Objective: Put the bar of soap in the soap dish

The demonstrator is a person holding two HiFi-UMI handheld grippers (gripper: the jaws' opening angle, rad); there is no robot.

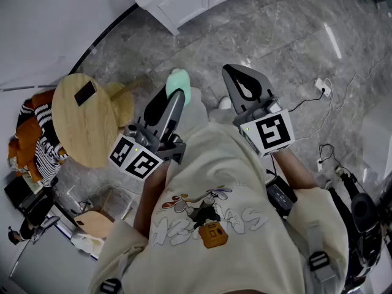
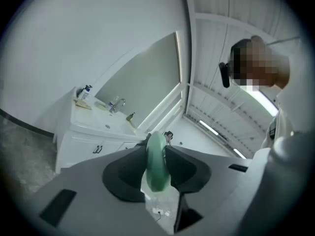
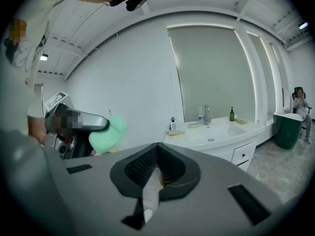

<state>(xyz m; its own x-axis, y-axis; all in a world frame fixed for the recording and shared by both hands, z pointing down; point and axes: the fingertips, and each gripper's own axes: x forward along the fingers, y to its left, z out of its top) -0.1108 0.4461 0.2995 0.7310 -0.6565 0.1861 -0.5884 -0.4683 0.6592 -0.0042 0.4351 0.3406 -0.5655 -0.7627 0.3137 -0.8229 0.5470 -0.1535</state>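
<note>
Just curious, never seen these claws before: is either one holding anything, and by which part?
The left gripper pinches the green bar of soap by its two broad sides. The right gripper is shut and empty.

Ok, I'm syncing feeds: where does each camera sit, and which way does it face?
Head view: on the person's head, facing steeply down at the floor; shirt, left gripper and right gripper show.
Left gripper view: on the left gripper, looking along its fingers, shut on the bar of soap, toward the vanity.
Right gripper view: on the right gripper, looking along its shut, empty fingers toward vanity and mirror; left gripper at left.
Shared: all three show the bar of soap; both gripper views the vanity.
</note>
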